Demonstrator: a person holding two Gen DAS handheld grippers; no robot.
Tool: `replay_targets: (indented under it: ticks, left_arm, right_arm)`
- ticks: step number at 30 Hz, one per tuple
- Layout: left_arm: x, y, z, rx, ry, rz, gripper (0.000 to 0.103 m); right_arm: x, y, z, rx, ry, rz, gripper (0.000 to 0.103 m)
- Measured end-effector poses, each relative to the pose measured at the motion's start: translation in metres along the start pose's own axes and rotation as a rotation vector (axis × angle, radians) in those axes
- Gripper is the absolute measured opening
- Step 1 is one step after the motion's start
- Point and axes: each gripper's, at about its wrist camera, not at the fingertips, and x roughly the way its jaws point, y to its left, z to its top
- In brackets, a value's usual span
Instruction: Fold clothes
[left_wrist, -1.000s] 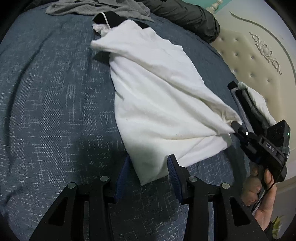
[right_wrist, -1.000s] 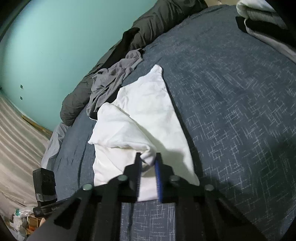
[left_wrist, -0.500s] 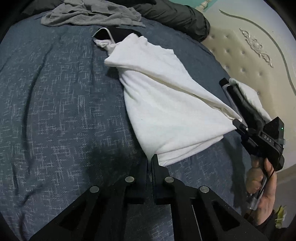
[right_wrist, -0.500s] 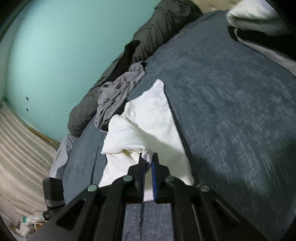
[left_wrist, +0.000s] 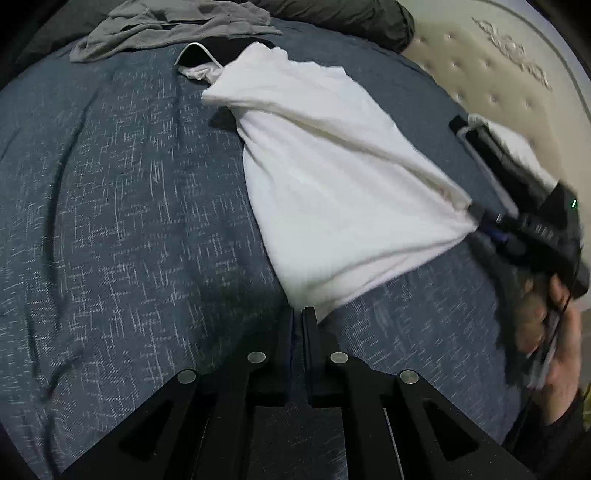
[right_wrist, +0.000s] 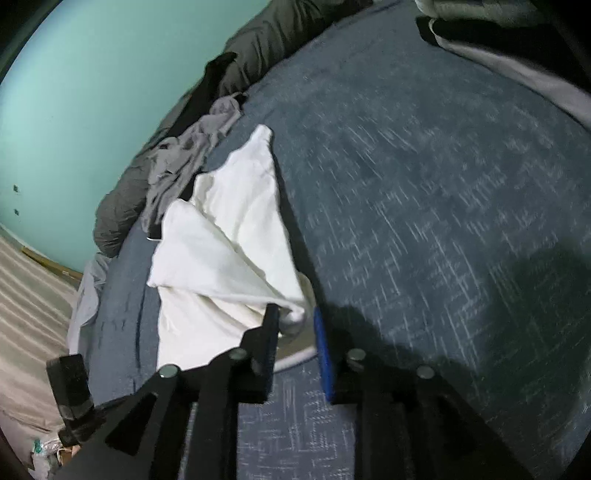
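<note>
Though blurred, hand-held gripper (left_wrist: 476, 218) label unreadable.

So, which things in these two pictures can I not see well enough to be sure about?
- Left wrist view: whether the left gripper pinches the white garment; its shut fingers hide the corner.
- Left wrist view: the right gripper and the hand are blurred.
- Right wrist view: the right gripper is opening, cloth between; contact is blurred.
- Right wrist view: the folded pile is cut off by the edge.
</note>
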Motion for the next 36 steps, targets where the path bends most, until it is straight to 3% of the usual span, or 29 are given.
replay_targets:
  ticks: [9,10,11,12,17,21,23,28,36]
  left_arm:
    - [0.014,-0.014,-0.001,0.048,0.012,0.024,0.005]
    - [0.015,-0.015,0.000,0.050,0.012,0.025,0.005]
    - [0.015,-0.015,0.001,0.050,0.012,0.021,0.004]
    - [0.014,-0.015,0.002,0.058,0.008,0.024,0.002]
    - [-0.003,-0.019,0.003,0.115,-0.028,0.055,0.001]
    - [-0.006,-0.021,-0.005,0.155,-0.023,0.086,0.001]
    - [-0.003,-0.016,-0.022,0.164,-0.003,0.096,0.001]
    - [0.010,-0.013,-0.018,0.154,-0.004,0.112,0.001]
    - [0.006,-0.011,-0.018,0.116,-0.036,0.101,0.004]
  right_arm:
    - [0.004,0.018,-0.001,-0.127,0.006,-0.003,0.021]
    - [0.007,0.017,-0.001,-0.128,0.011,-0.008,0.020]
    - [0.009,0.016,-0.002,-0.128,0.017,-0.014,0.010]
    - [0.011,0.015,-0.003,-0.128,0.022,-0.019,0.007]
    - [-0.005,0.011,0.003,-0.077,-0.024,0.029,0.004]
    - [-0.015,0.000,0.007,0.032,-0.018,0.116,0.003]
    - [-0.011,-0.008,0.006,0.062,0.009,0.101,0.003]
    - [0.016,-0.030,-0.005,0.141,0.112,0.024,0.003]
    - [0.010,-0.026,0.001,0.155,0.078,0.040,0.007]
